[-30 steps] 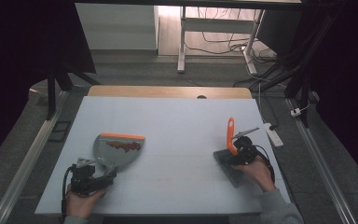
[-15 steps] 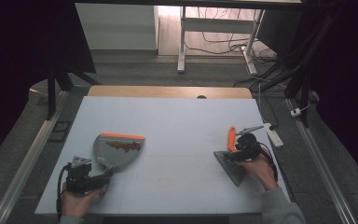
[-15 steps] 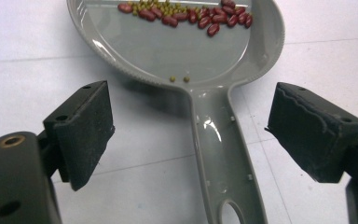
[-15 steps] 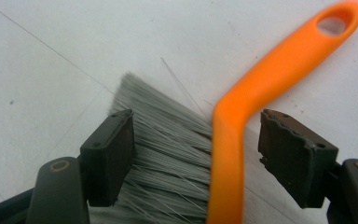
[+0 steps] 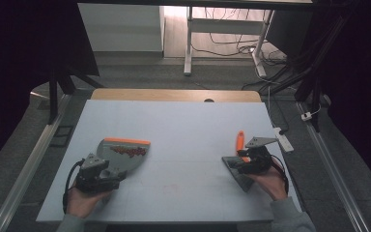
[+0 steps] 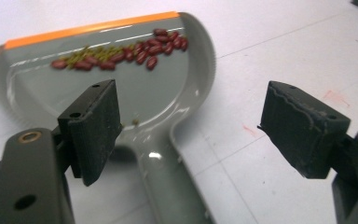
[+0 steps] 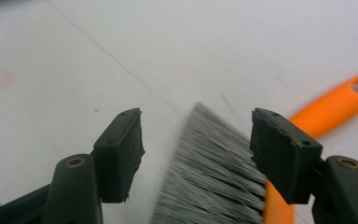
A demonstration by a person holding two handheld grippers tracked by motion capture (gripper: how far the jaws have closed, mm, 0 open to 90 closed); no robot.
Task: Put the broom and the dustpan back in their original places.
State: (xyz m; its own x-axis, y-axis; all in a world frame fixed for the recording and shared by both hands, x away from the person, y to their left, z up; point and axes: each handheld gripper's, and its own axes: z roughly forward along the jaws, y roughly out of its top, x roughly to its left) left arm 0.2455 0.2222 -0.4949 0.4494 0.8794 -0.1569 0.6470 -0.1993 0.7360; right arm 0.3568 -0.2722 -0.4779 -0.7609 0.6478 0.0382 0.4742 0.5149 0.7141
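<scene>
A grey dustpan (image 5: 124,153) with an orange lip lies at the table's left, with red and green beans (image 6: 121,53) near its lip. My left gripper (image 5: 110,168) is open over the pan's handle (image 6: 168,186). Its jaws have just been closing, and its fingers (image 6: 95,123) stand apart from the handle between them. At the right lies a brush with an orange handle (image 5: 240,139) and grey bristles (image 7: 214,172). My right gripper (image 5: 244,162) is open above the bristles. Its jaws have just been closing too, and the pads (image 7: 282,149) do not press on the brush.
The pale blue table (image 5: 188,121) ends in a wooden strip (image 5: 174,94) at the back. A white power strip (image 5: 282,137) lies on the floor off the right edge. Faint red marks (image 6: 335,95) show on the tabletop.
The brush's orange handle stood higher a second ago and now lies lower on the table. The right gripper has shifted slightly. The dustpan and the left hand stay in place.
</scene>
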